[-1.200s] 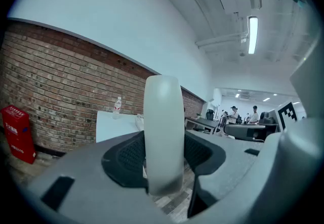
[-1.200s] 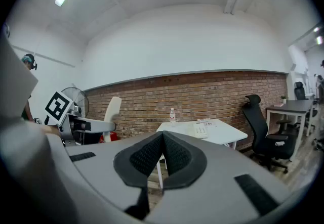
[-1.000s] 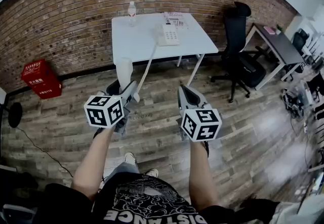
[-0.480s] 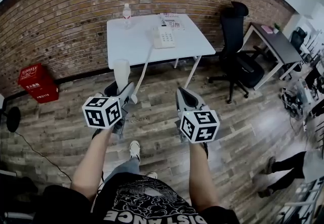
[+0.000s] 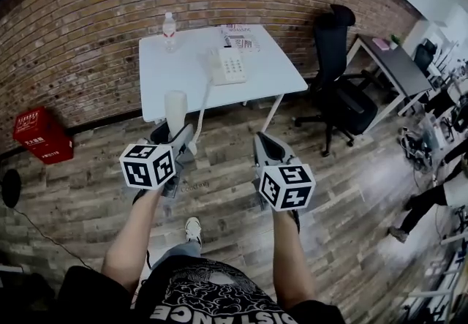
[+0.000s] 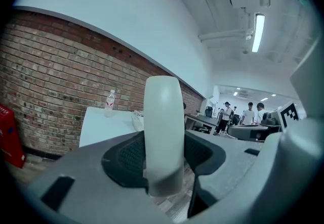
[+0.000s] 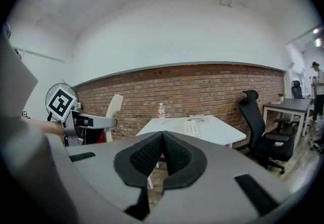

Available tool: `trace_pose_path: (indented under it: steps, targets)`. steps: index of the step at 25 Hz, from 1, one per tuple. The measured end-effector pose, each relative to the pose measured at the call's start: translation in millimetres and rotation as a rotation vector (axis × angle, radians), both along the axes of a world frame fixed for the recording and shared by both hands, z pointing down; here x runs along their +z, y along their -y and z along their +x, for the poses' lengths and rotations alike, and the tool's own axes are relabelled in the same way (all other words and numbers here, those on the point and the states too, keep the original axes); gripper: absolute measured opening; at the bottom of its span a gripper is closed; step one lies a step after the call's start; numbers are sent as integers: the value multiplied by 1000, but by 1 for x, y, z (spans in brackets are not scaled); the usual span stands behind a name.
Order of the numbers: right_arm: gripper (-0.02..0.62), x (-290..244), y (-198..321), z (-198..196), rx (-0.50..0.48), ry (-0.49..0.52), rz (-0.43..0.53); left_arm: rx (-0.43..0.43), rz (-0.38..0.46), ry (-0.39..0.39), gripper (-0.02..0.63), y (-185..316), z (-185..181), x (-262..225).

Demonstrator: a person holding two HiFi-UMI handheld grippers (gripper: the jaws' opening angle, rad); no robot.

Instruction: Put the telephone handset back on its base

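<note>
Brick wall (image 5: 80,30), white table (image 5: 167,75) bearing telephone base (image 5: 229,66) — left tool (image 5: 184,138) clamped on handset (image 5: 175,112), right tool (image 5: 262,141) closed, empty.

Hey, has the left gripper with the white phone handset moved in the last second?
Yes. The left gripper, shut on the white telephone handset, has come nearer the white table's front edge in the head view.
</note>
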State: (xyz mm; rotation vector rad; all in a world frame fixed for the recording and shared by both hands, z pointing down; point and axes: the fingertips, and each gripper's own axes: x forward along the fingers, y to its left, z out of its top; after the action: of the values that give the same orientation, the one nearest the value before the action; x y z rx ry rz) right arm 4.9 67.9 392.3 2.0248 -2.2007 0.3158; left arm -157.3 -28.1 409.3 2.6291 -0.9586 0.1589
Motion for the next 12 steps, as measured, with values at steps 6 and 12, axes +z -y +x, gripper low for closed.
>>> trace_pose_path:
  steps: [6,12]
  targets:
    - [2,-1,62,13,17,1,-19,23,-24,1,219,61,15,2]
    - [2,-2,114,9,22,-13,-45,47,-46,-9,219,113,17,3]
